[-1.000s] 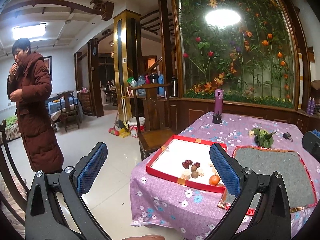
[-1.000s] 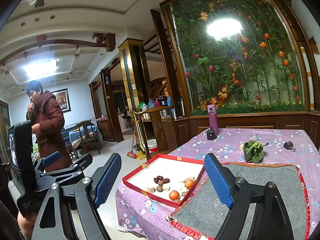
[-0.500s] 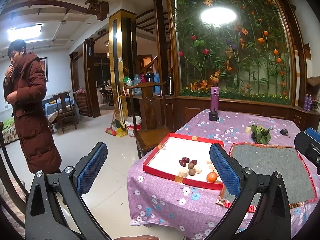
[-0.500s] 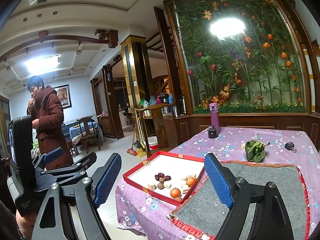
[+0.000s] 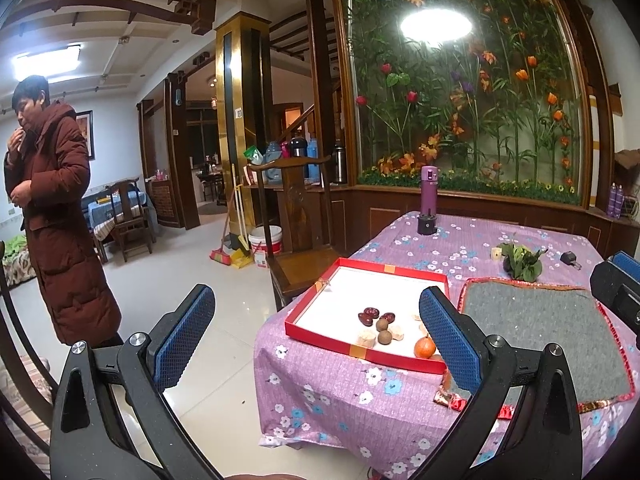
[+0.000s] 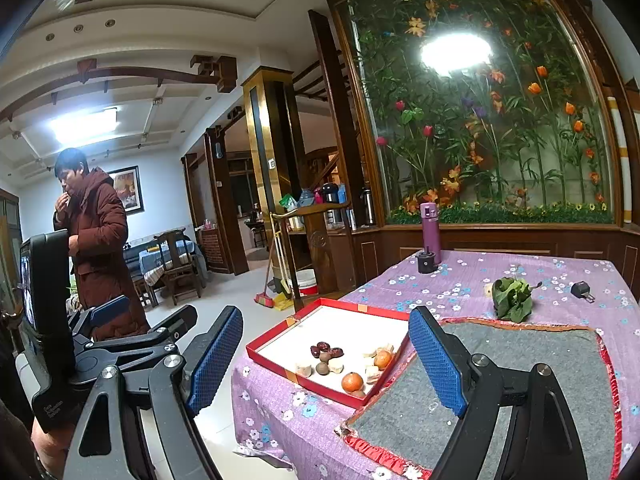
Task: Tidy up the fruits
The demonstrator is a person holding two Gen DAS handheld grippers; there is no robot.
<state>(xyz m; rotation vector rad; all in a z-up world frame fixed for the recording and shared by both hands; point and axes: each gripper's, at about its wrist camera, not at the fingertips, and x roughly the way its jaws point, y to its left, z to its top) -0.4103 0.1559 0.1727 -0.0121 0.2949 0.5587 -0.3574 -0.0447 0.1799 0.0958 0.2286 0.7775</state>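
A red-rimmed white tray (image 5: 304, 312) (image 6: 276, 340) lies on the purple flowered table. In it are dark red dates (image 5: 370, 315) (image 6: 322, 349), brown round fruits (image 5: 385, 337), pale chunks (image 5: 367, 338) and small oranges (image 5: 425, 347) (image 6: 353, 382). A grey mat (image 5: 532, 320) (image 6: 520, 368) with red trim lies right of the tray. My left gripper (image 5: 316, 336) is open and empty, held off the table's near left corner. My right gripper (image 6: 326, 360) is open and empty, well short of the tray. The left gripper also shows in the right wrist view (image 6: 120, 332).
A purple flask (image 5: 428, 188) on a black base, a green leafy bundle (image 5: 520, 258) (image 6: 512, 298) and a small black object (image 6: 582, 291) sit farther back on the table. A wooden chair (image 5: 296, 248) stands beside the table. A person in a brown coat (image 5: 56, 208) stands at left.
Both grippers have drifted back and slightly left, so the table and tray sit a little farther right in view. Both stay open and empty.
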